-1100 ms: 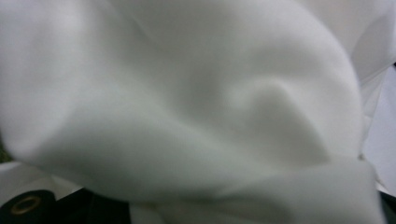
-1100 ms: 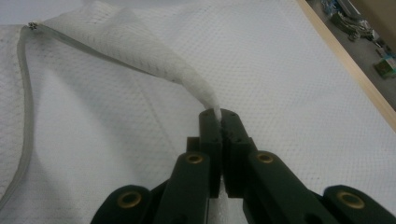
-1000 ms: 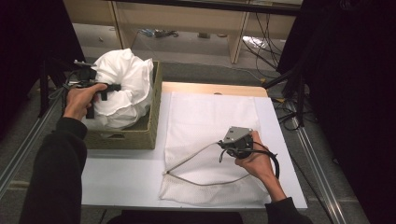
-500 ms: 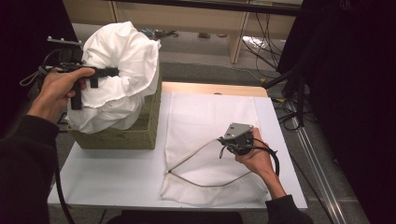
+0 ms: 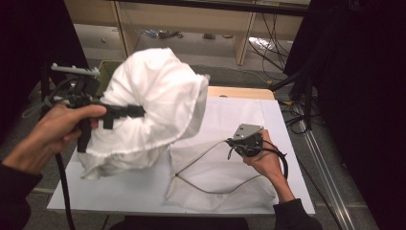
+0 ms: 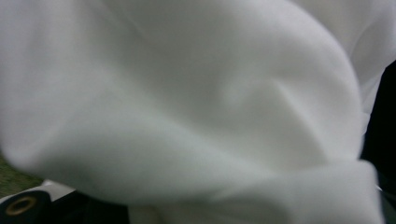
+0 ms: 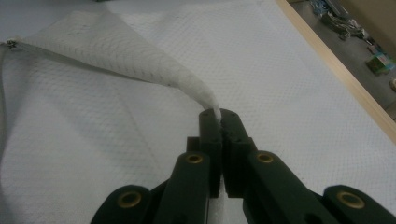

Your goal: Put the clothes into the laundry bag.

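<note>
The step in hand looks like stuffing: the left gripper (image 5: pixel 122 112) carries a bulky white pillow (image 5: pixel 153 103) in the air above the worktop's (image 5: pixel 95 187) left part, its jaws buried in the fabric and seemingly clamped on a fold of it. In the left gripper view the cloth (image 6: pixel 196 102) crowds the lens, so the jaws themselves cannot be made out there. The right gripper (image 7: pixel 219 122) rests low at the right, its jaws closed on a pinched-up edge of the mesh bag (image 7: pixel 107 51), lifting that edge off the flat lower layer. In the high view the bag (image 5: pixel 220 177) lies spread across the worktop's middle and right, its zippered mouth (image 5: pixel 196 160) gaping toward the pillow, and the right gripper (image 5: pixel 239 143) holds the upper lip.

The next move probably calls for swinging the pillow down and rightward to the open mouth, leading with a narrow end, while the right gripper raises the lip higher so the opening is wide enough. The pillow is much fuller than the gap, so it may catch on the zipper edge.

The worktop is white with a pale wooden strip (image 5: pixel 244 92) at its far edge. Beyond it stand wooden shelves (image 5: pixel 191 21), with loose cables (image 5: pixel 268 45) on a grey floor and dark curtains (image 5: pixel 354 96) to the side.
</note>
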The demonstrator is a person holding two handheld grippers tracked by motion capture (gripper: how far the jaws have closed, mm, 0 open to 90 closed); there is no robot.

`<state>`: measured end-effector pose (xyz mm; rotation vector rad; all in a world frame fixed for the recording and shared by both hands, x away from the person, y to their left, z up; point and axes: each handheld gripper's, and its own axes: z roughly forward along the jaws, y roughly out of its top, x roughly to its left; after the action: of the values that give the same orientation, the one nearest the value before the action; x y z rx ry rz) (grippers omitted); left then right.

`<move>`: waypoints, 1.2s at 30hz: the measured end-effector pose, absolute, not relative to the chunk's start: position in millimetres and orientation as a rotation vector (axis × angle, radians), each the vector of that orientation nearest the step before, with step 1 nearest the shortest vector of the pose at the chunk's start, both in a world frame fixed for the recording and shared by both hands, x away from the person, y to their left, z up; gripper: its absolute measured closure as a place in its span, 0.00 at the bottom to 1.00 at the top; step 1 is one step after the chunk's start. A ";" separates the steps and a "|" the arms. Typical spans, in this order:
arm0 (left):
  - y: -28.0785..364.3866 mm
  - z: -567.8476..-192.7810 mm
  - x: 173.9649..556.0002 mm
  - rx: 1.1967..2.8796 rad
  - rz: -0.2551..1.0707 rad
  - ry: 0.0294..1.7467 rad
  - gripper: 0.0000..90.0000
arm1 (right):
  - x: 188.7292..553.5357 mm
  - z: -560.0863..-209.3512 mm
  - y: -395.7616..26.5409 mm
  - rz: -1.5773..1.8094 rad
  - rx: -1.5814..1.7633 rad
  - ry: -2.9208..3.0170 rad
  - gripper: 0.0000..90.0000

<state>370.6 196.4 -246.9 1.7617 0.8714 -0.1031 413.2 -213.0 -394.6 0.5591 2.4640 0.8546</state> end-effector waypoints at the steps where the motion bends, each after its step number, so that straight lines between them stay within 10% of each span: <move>1: 191.8 -251.6 365.0 1.759 -0.142 0.840 0.51 | 414.0 -394.4 -213.5 0.857 0.558 2.460 0.99; 22: 95.3 -388.8 329.1 2.075 -0.267 0.643 0.48 | 417.8 -379.3 -221.1 0.911 0.637 2.405 1.00; 28: 61.0 -411.7 345.9 2.115 -0.280 0.607 0.83 | 412.8 -373.0 -218.0 0.934 0.622 2.394 1.00; 36: 37.0 -441.1 357.2 2.234 -0.236 0.644 0.86 | 410.5 -376.3 -216.2 0.908 0.588 2.418 1.00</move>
<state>357.2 37.0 -441.1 2.2344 0.6436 -0.2359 410.5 -216.2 -376.3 0.5876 2.4185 0.9083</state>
